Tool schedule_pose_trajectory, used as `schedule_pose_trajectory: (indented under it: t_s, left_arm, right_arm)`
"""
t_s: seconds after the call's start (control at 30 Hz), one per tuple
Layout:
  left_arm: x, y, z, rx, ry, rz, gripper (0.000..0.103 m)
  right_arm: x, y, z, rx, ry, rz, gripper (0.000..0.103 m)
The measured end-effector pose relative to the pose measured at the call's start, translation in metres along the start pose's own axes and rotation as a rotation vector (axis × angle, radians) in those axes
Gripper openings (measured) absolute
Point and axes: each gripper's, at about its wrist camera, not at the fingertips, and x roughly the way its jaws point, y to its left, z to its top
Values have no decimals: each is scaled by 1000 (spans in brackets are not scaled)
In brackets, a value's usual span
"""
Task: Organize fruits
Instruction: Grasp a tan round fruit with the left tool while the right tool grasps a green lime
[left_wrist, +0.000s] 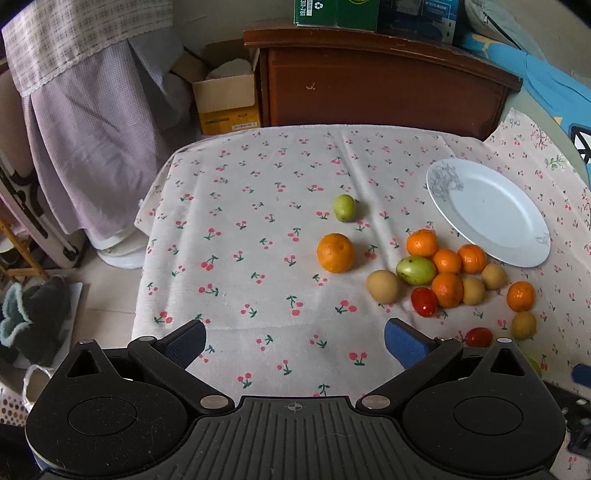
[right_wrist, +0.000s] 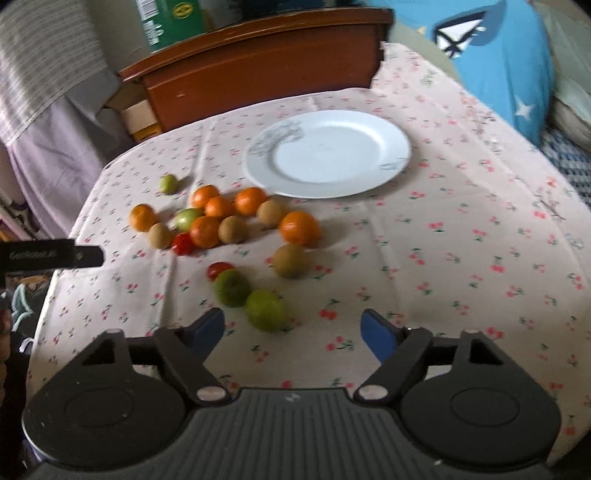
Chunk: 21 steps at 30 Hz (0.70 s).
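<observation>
Hovering over the near edge of the tabletop, the right gripper (right_wrist: 291, 332), black with blue pads, jaws spread with nothing between them. Just beyond its left pad, two round green fruits (right_wrist: 248, 299) side by side, blurred, beside a small red tomato (right_wrist: 218, 270). Likewise spread and empty, the left gripper (left_wrist: 294, 343), above bare cloth near the same edge.

Farther in, toward the tabletop's middle, a cluster of small orange mandarins (left_wrist: 447, 275), tan-brown round fruits (left_wrist: 384, 286), one green oval fruit (left_wrist: 416, 270) and another red tomato (left_wrist: 424, 301), several touching. Apart from it, a lone orange mandarin (left_wrist: 335, 253) and a small green fruit (left_wrist: 344, 208). Behind the cluster toward the far edge, a round white plate (left_wrist: 487, 214) with grey sketch marks on its rim, nothing on it.

Cut off at the left border of the right wrist view, a black bar with unreadable lettering (right_wrist: 51, 254).

Covering the tabletop, a pale cloth printed with red cherries (left_wrist: 240, 221). Beyond the far edge, a dark brown wooden cabinet (left_wrist: 369, 88), an open cardboard box (left_wrist: 225, 99), a lilac checked curtain (left_wrist: 85, 155) and a blue cushion (right_wrist: 498, 62).
</observation>
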Motion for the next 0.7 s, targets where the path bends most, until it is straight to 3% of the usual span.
schedule_pose_trajectory:
  t_s: [0.13,0.27,0.43,0.53,0.7]
  left_arm:
    - [3,-2,0,-4,-24,-11,101]
    - [7,-7,0,8,-49,-34,101]
    - [18,-15,3,19,-78,-35,99]
    - [27,-17,5,1,-77,-52,95]
    - [40,-20,5,-3,-76,-87,80]
  right_arm:
    - [7,5,-3,-17,8,13,60]
    - [10,6,-4,-19,4,18,53]
    - [16,9,-6,-33,13,22,32]
    - [20,10,-7,-33,19,20,25]
    - [23,11,-7,-24,7,26,25]
